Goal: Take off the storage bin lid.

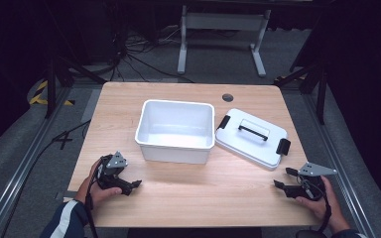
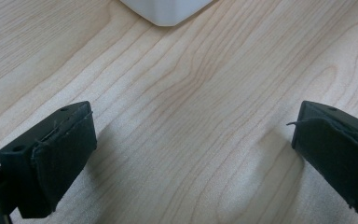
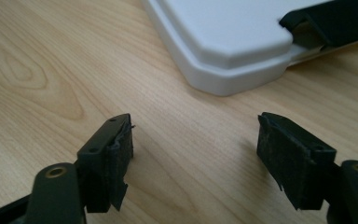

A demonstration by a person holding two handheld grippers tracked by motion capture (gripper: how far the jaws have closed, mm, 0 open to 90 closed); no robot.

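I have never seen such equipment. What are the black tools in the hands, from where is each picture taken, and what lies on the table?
A person sits at a wooden table and holds a hand-operated gripper in each hand; no robot arm is involved. The high view looks down from above the person's side. There the left gripper and the right gripper both rest low near the table's front edge. The other two pictures come from small cameras riding on each gripper, looking along its two black jaws. In both, the jaws stand apart with only bare wood between them, so nothing is held. On the table lie an open white tub and, beside it on the right, its white lid with a black handle and black clips.
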